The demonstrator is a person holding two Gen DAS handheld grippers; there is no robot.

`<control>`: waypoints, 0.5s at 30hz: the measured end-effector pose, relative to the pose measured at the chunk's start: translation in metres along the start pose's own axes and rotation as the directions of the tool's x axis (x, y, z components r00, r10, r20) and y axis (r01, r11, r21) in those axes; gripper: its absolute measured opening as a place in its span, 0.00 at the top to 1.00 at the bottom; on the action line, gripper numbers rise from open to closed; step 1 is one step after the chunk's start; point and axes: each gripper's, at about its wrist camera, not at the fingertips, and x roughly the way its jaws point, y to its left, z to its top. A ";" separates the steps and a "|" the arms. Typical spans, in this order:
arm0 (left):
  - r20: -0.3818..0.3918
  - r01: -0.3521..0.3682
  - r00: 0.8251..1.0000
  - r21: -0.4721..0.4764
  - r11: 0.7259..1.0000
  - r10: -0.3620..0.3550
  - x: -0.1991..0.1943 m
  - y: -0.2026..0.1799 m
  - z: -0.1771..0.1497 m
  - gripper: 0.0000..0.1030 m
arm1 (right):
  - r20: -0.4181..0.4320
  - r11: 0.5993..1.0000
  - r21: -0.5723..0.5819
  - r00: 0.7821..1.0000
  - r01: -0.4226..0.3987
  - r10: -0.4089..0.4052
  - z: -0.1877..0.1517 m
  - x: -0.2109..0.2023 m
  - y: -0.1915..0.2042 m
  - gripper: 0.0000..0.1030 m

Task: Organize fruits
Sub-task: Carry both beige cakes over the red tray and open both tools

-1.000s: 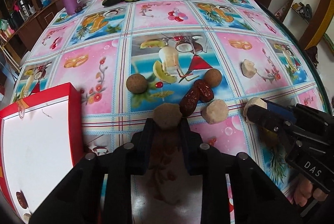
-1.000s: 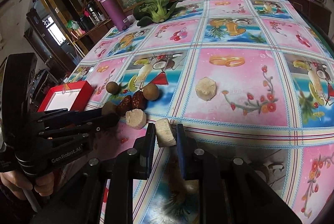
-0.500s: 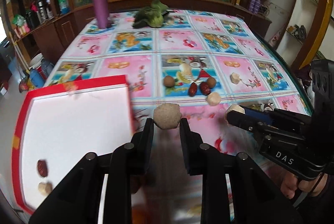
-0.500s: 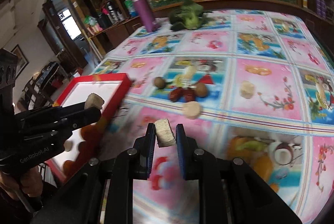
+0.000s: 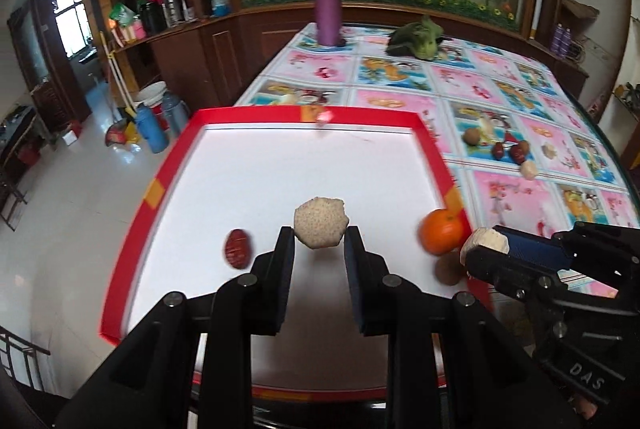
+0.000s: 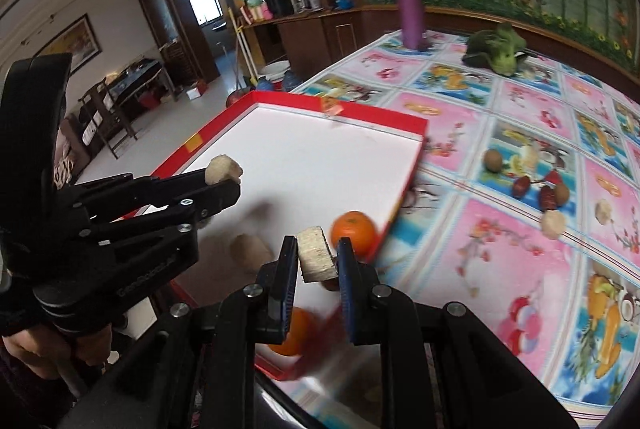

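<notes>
Dark wooden cabinets [image 5: 208, 57] line the room above a glossy white floor [image 5: 60, 209].

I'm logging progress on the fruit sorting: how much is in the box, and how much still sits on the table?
Done: the red-rimmed white box holds an orange mandarin, a dark red date and a brown round fruit. In hand: the left tool grips a round beige piece, the right tool a pale cut chunk, both above the box. Left: several small fruits on the patterned tablecloth.

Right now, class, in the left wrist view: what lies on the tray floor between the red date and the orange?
Only bare white tray floor lies between the red date and the orange; the left gripper hangs above it, shut on a beige piece.
</notes>
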 end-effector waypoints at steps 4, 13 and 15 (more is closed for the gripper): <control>-0.010 -0.023 1.000 -0.016 1.000 0.023 0.007 0.013 -0.006 0.73 | -0.014 1.000 -0.020 1.000 0.009 -0.010 0.003 0.013 0.017 0.82; -0.027 -0.070 0.997 -0.037 0.997 0.069 0.018 0.034 -0.018 0.73 | -0.043 0.999 -0.029 0.999 0.023 -0.024 0.001 0.033 0.029 0.82; -0.029 -0.081 0.996 -0.040 0.996 0.079 0.020 0.037 -0.019 0.73 | -0.035 0.999 -0.033 0.999 0.032 -0.034 0.002 0.035 0.030 0.82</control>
